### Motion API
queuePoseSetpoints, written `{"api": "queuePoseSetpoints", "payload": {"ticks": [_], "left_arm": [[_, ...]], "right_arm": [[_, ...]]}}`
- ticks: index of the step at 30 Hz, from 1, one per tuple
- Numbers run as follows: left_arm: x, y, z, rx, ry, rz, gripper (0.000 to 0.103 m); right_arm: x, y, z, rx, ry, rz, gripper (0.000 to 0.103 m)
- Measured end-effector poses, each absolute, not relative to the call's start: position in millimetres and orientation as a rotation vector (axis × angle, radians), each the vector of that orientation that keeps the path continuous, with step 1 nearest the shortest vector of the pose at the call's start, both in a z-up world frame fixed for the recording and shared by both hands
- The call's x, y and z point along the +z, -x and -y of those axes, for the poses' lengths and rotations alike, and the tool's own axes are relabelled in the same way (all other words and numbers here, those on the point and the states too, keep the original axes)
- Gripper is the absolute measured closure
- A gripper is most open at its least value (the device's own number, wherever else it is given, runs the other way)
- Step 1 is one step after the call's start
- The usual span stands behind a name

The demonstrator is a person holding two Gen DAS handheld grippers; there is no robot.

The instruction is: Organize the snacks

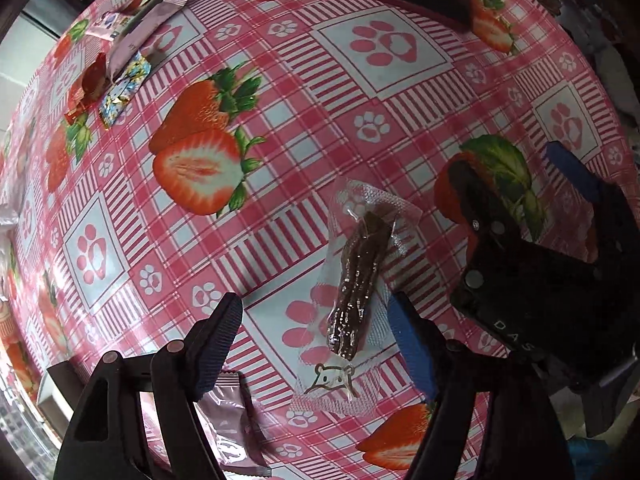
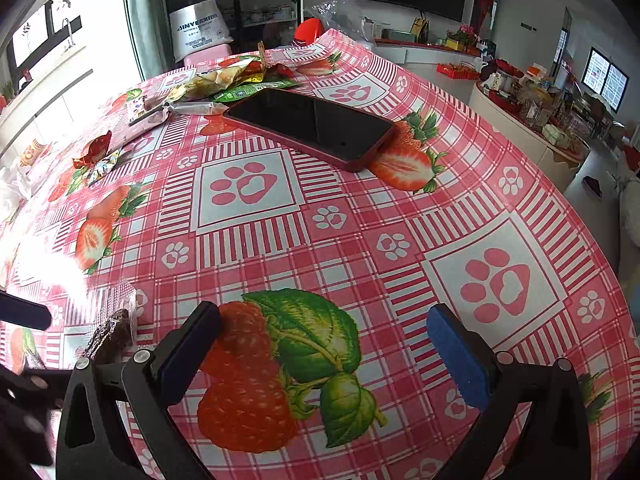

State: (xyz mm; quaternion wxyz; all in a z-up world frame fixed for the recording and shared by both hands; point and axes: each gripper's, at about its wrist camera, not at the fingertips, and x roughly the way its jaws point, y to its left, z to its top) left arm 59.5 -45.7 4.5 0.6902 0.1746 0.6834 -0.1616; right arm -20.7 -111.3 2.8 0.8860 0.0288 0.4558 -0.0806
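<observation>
Left gripper (image 1: 316, 344): pointing straight down at the table, jaws apart, black pad on one side, blue pad on the other; neither pad presses on anything. Right gripper (image 2: 324, 344): angled downward, jaws wide apart, nothing between the pads. In the left wrist view it sits just to the right of the left one.

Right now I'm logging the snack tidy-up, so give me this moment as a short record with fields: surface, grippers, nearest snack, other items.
surface: table with a pink checked strawberry and paw-print cloth
left gripper: open, over the table, pads clear of the snack
right gripper: open, nothing between its fingers
nearest snack: clear-wrapped brown snack, lying flat between the left fingers
other snacks: pink packet beside the left finger; pile of packets at the far edge
non-snack: phone lying face up
</observation>
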Motion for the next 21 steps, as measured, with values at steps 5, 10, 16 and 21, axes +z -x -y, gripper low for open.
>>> {"api": "queuePoseSetpoints", "payload": {"ticks": [5,10,16,21], "left_arm": [[7,-29,35,-0.358,-0.356,-1.535,0.056],[7,19,13,-0.370,-0.341,-1.592,0.056],[21,53,-21,-0.293,-0.310,-1.621,0.031],[35,23,-60,-0.179,-0.256,-1.546,0.024]], "right_arm": [[6,21,111,-0.174,-0.068,-0.947,0.000],[4,21,111,-0.174,-0.068,-0.947,0.000],[4,20,111,-0.174,-0.069,-0.947,0.000],[4,20,111,-0.174,-0.069,-0.947,0.000]]}}
